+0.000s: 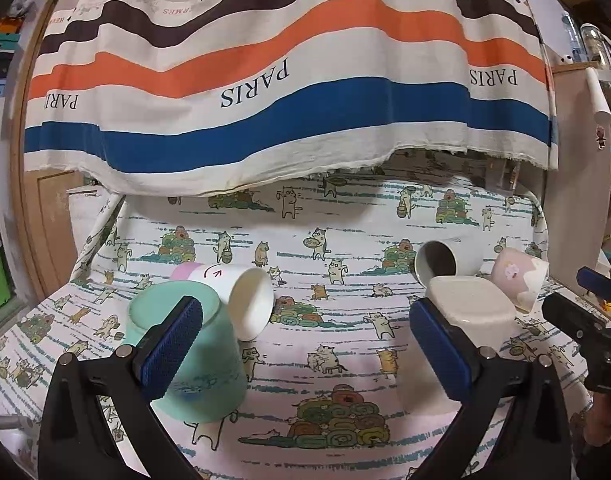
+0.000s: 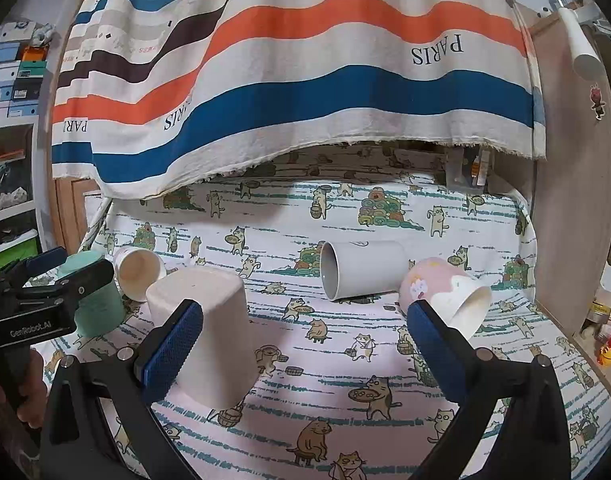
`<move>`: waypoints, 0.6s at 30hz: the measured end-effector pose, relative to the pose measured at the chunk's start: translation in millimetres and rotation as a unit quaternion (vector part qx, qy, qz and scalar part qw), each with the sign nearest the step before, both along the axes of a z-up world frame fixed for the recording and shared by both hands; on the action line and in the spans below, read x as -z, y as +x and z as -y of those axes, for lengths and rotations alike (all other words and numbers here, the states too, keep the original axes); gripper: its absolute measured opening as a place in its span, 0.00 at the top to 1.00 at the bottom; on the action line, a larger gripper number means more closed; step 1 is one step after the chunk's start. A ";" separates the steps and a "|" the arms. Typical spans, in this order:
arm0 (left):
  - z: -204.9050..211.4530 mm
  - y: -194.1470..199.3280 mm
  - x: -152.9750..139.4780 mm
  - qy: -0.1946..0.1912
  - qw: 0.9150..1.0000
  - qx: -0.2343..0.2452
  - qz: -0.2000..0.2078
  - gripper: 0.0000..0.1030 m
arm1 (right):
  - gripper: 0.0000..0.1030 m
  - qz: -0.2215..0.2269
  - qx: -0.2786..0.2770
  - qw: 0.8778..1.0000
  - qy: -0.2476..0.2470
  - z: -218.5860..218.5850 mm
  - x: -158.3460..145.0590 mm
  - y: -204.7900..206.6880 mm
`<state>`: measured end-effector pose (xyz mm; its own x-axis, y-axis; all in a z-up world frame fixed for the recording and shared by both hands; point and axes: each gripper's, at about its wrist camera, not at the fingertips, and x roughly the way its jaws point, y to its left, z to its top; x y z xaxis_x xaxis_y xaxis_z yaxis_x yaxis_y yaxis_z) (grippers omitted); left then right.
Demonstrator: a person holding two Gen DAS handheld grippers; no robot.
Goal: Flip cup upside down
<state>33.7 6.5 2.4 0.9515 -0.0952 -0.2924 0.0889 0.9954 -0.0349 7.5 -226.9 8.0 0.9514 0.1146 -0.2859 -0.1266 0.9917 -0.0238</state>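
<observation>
Both tools, left [image 1: 305,344] and right [image 2: 305,344], wide apart, empty.

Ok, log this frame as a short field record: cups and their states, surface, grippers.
surface: cat-print tablecloth
backdrop: striped cloth hanging behind
mint cup: upside down
beige cup: upside down
white-and-purple cup: on its side, mouth toward camera
grey-white cup: on its side, mouth to the left
pink cup: tipped on its side
left gripper: open, holding nothing
right gripper: open, holding nothing
cups left to flip: three
</observation>
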 end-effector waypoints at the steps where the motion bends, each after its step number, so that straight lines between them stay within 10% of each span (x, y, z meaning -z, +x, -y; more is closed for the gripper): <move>1: 0.1 -0.2 0.0 0.001 1.000 0.000 0.001 0.00 | 0.00 0.000 -0.001 1.000 0.000 -0.4 0.1 -0.5; 18: -0.9 0.2 0.7 0.004 1.000 -0.009 0.000 0.00 | 0.00 -0.001 -0.006 1.000 -0.002 -2.0 0.0 -0.5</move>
<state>33.9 7.4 1.7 0.9529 -0.0757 -0.2938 0.0711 0.9971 -0.0264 6.9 -224.9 8.0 0.9495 0.1244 -0.2880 -0.1382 0.9900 -0.0279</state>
